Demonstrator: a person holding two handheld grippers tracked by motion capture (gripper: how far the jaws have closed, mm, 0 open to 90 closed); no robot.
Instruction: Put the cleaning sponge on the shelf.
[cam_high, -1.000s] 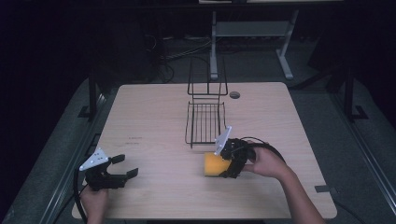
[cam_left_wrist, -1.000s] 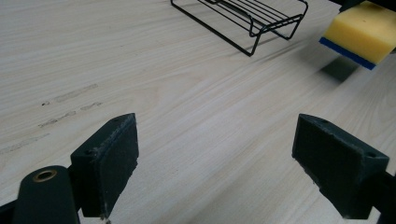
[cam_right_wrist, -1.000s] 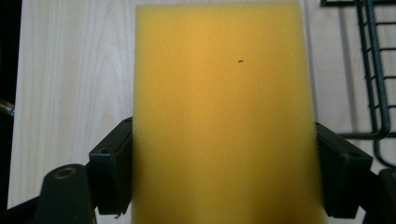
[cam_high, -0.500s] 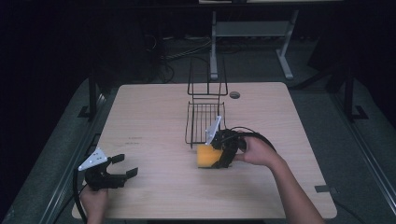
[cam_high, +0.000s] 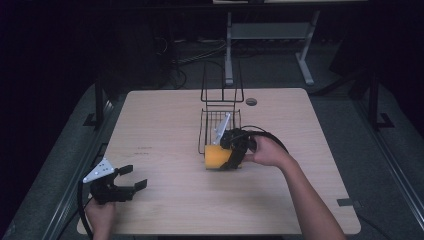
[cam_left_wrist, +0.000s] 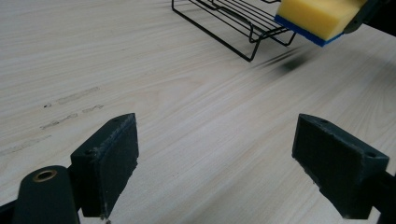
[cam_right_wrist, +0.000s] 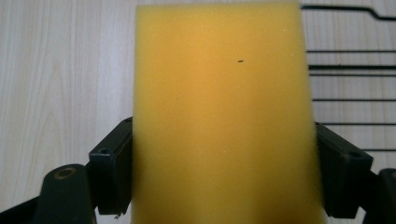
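Right claw (cam_high: 227, 159) clamping yellow sponge (cam_high: 216, 157), beside wire rack (cam_high: 219, 126)

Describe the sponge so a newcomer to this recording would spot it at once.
On the pale wooden table, find the black wire rack near the middle. At its near edge, the right claw grips the sponge above the tabletop. It is the one bright yellow block, with a blue layer underneath.

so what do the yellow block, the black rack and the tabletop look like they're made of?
Yellow block with blue underside: soft foam sponge, matte, finely pored; the blue layer is probably a scouring pad. Black wire rack: thin bent metal rods, likely coated, slight sheen. Pale tabletop: wood or wood-look laminate, straight grain lines, smooth matte.
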